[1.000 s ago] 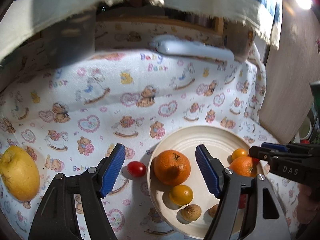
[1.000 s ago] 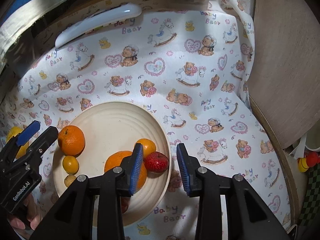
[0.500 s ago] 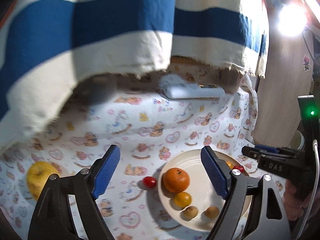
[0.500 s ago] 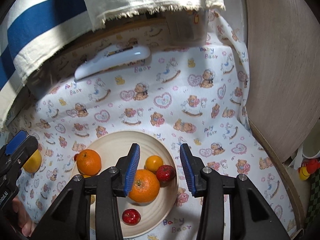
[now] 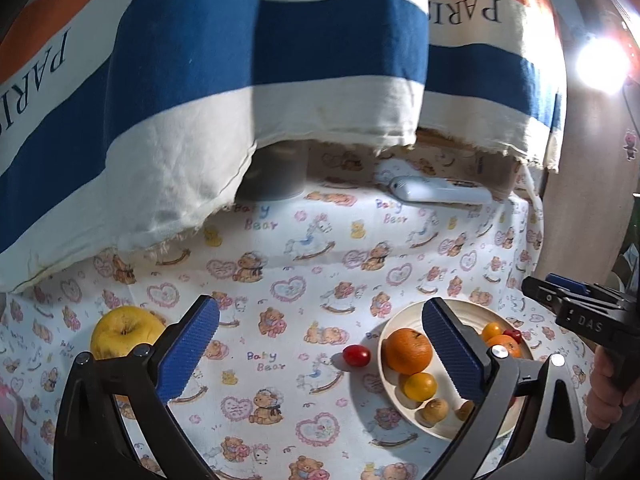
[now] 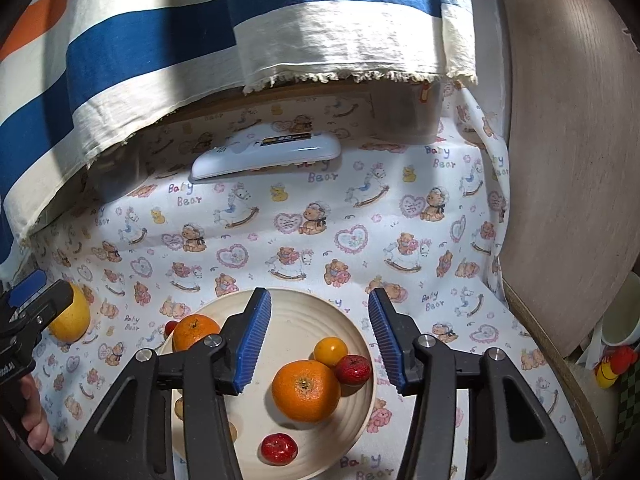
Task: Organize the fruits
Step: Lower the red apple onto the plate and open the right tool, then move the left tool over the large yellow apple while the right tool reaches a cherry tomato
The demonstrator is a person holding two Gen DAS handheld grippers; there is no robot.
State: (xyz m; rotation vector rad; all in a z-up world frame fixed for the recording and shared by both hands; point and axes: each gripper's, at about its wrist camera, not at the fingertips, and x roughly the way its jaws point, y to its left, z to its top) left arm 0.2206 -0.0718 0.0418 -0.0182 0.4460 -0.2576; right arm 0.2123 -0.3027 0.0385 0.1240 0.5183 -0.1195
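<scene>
Fruits sit mostly in the cream plate (image 6: pixel 362 344) under the right tool (image 6: pixel 316 340), whose jaws have just been widening, released around nothing. The left tool (image 5: pixel 320 354), also just spreading, gapes empty; a red cherry tomato (image 5: pixel 356 355) lies between its fingers, a yellow apple (image 5: pixel 120 330) beyond its left finger.

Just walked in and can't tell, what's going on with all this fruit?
A person with a gripper in each hand is sorting fruit onto a cream plate. The left gripper and right gripper have both just been opening and hold nothing. A yellow apple and small red fruit lie on the tablecloth.
</scene>
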